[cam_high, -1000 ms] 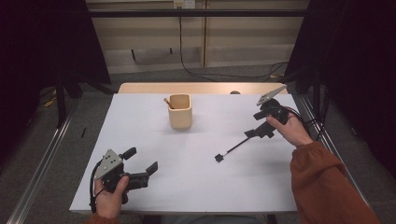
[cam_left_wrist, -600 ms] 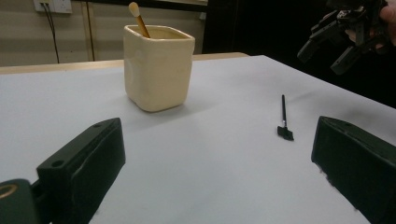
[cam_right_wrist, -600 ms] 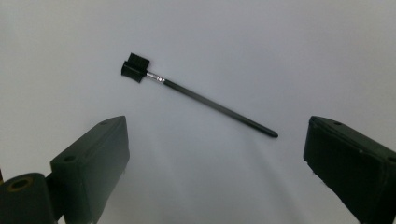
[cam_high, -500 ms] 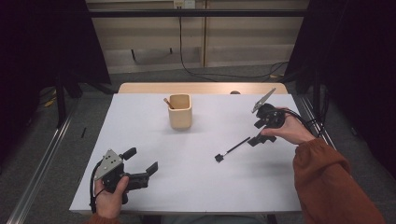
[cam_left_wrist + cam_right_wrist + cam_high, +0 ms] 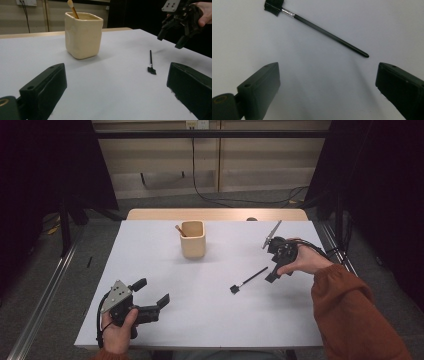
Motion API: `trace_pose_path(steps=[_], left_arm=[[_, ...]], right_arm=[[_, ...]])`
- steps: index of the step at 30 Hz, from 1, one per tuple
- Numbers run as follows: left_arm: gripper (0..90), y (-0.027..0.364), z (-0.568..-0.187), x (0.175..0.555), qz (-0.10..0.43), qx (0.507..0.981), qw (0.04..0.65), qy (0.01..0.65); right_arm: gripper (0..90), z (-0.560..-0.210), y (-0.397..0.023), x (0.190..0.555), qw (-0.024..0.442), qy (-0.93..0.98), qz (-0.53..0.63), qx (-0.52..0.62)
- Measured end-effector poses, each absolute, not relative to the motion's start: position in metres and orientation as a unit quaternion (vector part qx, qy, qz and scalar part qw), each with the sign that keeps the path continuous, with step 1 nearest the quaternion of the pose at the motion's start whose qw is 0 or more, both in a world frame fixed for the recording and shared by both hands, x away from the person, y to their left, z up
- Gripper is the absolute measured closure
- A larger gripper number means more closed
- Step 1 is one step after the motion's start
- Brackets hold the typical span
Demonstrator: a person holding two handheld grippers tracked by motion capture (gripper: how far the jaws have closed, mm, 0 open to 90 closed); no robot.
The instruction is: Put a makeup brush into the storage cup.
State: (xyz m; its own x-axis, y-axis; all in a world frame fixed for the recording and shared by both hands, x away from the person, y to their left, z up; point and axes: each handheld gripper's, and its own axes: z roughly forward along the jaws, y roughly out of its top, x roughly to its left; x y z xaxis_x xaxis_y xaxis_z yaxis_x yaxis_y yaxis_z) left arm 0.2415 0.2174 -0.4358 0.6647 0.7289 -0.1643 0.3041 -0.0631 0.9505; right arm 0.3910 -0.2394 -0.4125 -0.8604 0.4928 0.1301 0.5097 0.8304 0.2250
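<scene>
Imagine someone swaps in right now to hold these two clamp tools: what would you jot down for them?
Right gripper: open, holding nothing, raised just above the table, aimed at the black brush.
Left gripper: open, holding nothing, near the table's front left corner.
Black brush: lies flat on the white surface, handle end toward the right gripper, head toward the middle.
Cream cup: upright farther back, a wooden-handled stick already standing in it.
Done: nothing gripped yet.
Left: probably close on the brush handle, lift it and drop it in the cup.
</scene>
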Motion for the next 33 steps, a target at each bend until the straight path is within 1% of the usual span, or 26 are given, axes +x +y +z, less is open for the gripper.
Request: trace_pose_path(steps=[2, 4, 7, 9, 11, 13, 15, 18, 22, 29, 33], left_arm=[[2.7, 0.217, -0.436, 0.242, 0.183, 0.706, 0.579, 0.366], [2.6, 0.217, -0.436, 0.242, 0.182, 0.706, 0.579, 0.366], [2.7, 0.217, -0.437, 0.242, 0.182, 0.707, 0.579, 0.365], [2.6, 0.217, -0.436, 0.242, 0.182, 0.708, 0.580, 0.361], [2.6, 0.217, -0.436, 0.241, 0.185, 0.706, 0.580, 0.362], [2.6, 0.218, -0.436, 0.242, 0.186, 0.704, 0.582, 0.362], [2.6, 0.218, -0.437, 0.242, 0.184, 0.705, 0.581, 0.363], [2.6, 0.217, -0.437, 0.242, 0.184, 0.707, 0.580, 0.361], [2.6, 0.217, -0.437, 0.243, 0.183, 0.707, 0.578, 0.364], [2.7, 0.219, -0.436, 0.242, 0.190, 0.702, 0.580, 0.366], [2.7, 0.220, -0.436, 0.242, 0.191, 0.702, 0.580, 0.367]], right_arm=[[7.8, -0.416, -0.236, 0.391, 0.040, -0.959, -0.125, -0.250], [9.1, -0.420, -0.233, 0.393, 0.037, -0.963, -0.119, -0.240], [17.4, -0.423, -0.230, 0.396, 0.038, -0.964, -0.117, -0.236], [19.3, -0.424, -0.229, 0.398, 0.038, -0.965, -0.117, -0.233], [26.0, -0.426, -0.229, 0.401, 0.039, -0.966, -0.122, -0.223], [27.6, -0.428, -0.229, 0.403, 0.039, -0.967, -0.119, -0.222], [32.8, -0.429, -0.229, 0.406, 0.037, -0.969, -0.119, -0.213], [34.3, -0.429, -0.228, 0.409, 0.028, -0.971, -0.120, -0.206], [42.2, -0.434, -0.228, 0.413, 0.027, -0.974, -0.117, -0.191], [45.0, -0.434, -0.225, 0.420, 0.018, -0.977, -0.111, -0.181], [47.5, -0.435, -0.224, 0.421, 0.021, -0.979, -0.103, -0.176]])
